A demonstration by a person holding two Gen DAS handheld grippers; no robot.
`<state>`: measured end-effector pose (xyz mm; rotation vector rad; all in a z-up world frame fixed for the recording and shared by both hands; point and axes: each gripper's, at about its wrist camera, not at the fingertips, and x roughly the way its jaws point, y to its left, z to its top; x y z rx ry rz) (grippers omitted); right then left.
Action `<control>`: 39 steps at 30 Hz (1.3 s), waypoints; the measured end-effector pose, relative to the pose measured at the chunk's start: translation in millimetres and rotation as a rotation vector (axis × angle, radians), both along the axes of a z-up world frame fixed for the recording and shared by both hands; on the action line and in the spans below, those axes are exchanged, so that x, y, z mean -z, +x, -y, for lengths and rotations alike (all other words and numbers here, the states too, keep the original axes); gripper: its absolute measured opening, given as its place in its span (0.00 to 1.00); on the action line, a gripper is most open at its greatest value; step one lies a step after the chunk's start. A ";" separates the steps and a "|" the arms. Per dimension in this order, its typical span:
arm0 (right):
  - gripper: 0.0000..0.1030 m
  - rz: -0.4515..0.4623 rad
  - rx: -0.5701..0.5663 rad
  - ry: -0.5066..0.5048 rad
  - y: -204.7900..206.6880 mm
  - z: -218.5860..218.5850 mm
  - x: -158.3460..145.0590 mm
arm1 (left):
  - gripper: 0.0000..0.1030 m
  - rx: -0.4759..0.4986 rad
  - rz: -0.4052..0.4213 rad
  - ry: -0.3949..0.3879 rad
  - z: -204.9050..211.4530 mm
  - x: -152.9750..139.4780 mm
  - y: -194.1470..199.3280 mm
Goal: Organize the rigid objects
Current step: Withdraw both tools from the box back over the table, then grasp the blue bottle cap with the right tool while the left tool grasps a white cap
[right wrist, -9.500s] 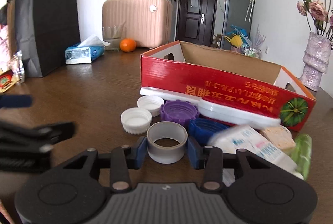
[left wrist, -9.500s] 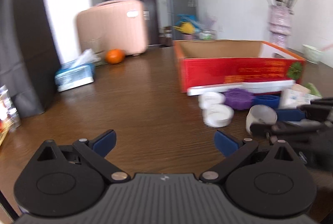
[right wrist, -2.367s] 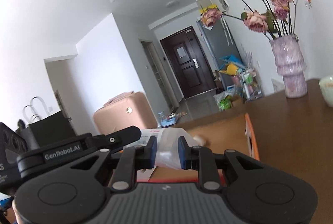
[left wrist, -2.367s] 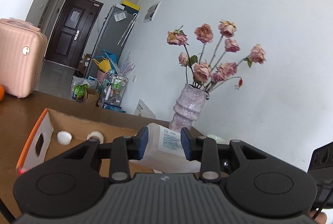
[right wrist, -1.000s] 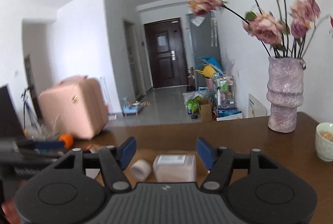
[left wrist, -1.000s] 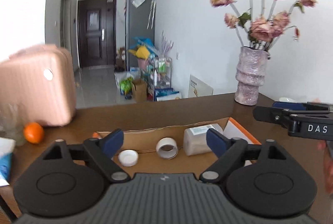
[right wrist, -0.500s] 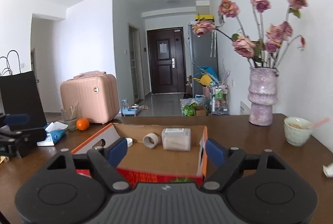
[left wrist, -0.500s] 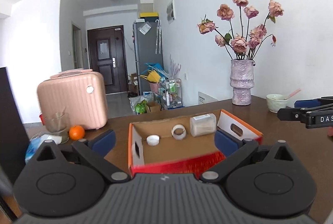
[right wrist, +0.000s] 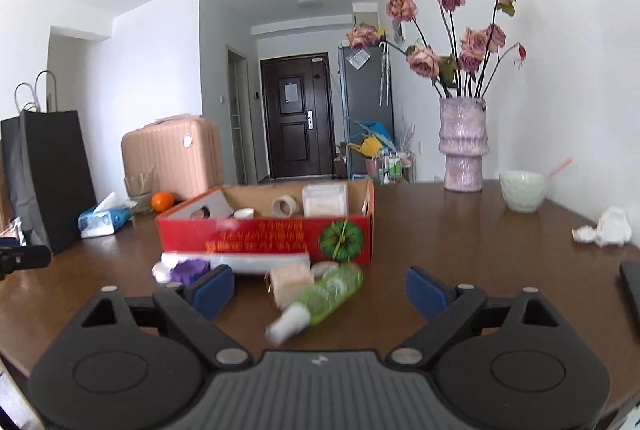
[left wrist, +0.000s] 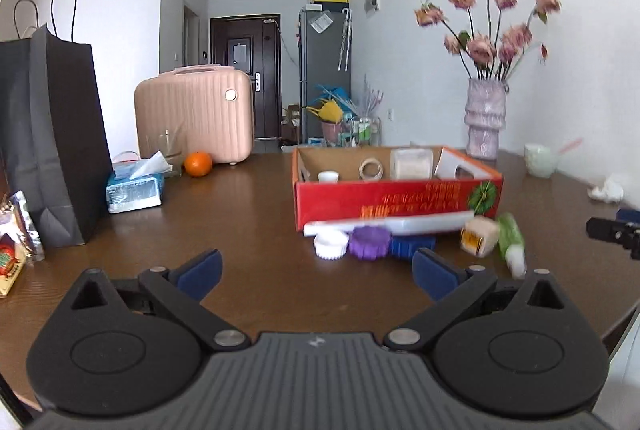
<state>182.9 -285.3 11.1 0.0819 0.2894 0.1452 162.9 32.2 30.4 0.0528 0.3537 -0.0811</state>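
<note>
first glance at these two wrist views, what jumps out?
The red cardboard box mid-table, already holding a tape roll, a white cap and a clear container. In front of it lies a loose cluster: green bottle on its side, purple lid, blue lid, white lid. Behind, a pink vase of dried roses stands at the wall.

Tape roll and clear container now in box, both claws opened, empty
</note>
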 end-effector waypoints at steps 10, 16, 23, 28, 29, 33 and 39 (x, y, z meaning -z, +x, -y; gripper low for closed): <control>0.94 -0.061 -0.029 -0.035 -20.4 -10.3 25.9 | 1.00 0.008 -0.112 -0.012 8.8 26.1 11.7; 0.94 -0.096 -0.024 -0.027 -3.6 -13.6 35.9 | 1.00 0.009 -0.163 -0.005 14.3 43.7 32.5; 0.94 -0.128 -0.036 -0.020 22.9 -23.9 39.3 | 1.00 0.008 -0.197 0.026 12.4 56.1 62.0; 0.88 -0.149 -0.080 -0.017 48.6 -42.8 34.6 | 0.99 0.046 -0.210 0.009 6.0 55.1 90.9; 0.88 -0.154 -0.101 -0.011 54.0 -47.2 32.9 | 0.98 0.052 -0.216 0.006 4.3 54.3 97.5; 0.88 -0.166 -0.183 -0.003 78.4 -68.8 26.0 | 0.86 0.103 -0.262 -0.023 -6.2 51.2 128.7; 0.77 -0.221 -0.256 -0.019 132.8 -105.0 20.9 | 0.73 0.137 -0.319 0.009 -16.2 54.2 190.9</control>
